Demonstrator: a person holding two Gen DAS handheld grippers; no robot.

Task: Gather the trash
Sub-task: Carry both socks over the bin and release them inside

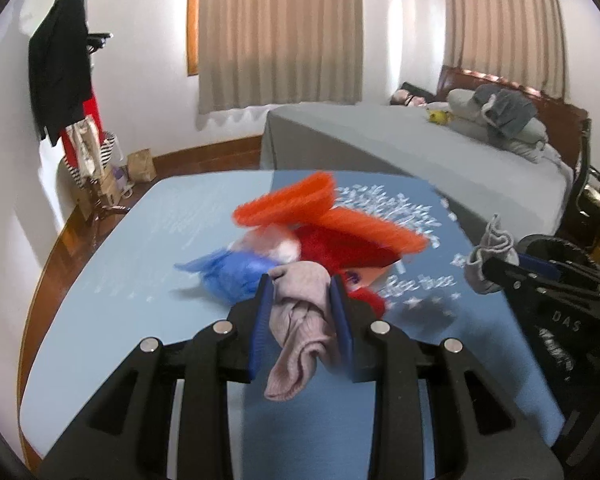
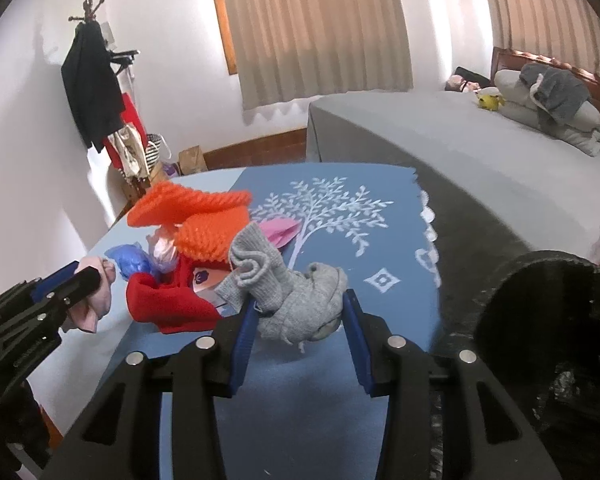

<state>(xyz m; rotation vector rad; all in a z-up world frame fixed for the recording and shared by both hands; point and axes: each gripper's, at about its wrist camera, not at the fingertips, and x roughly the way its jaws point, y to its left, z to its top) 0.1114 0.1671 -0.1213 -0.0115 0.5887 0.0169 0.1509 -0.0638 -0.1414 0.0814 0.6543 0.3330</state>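
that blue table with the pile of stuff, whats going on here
A person is working with two handheld tongs over the blue table. The left tongs are shut on a pink sock; the right tongs grip a grey sock. An orange mesh piece, red cloth and blue bag still lie piled there.

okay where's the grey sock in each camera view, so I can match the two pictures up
Left wrist: grey sock at the right edge, pinched by the right gripper, above the blue cloth.
Right wrist: grey sock at lower centre, between the right gripper's fingers.
Shared landmark: the orange mesh on the pile, behind the sock.
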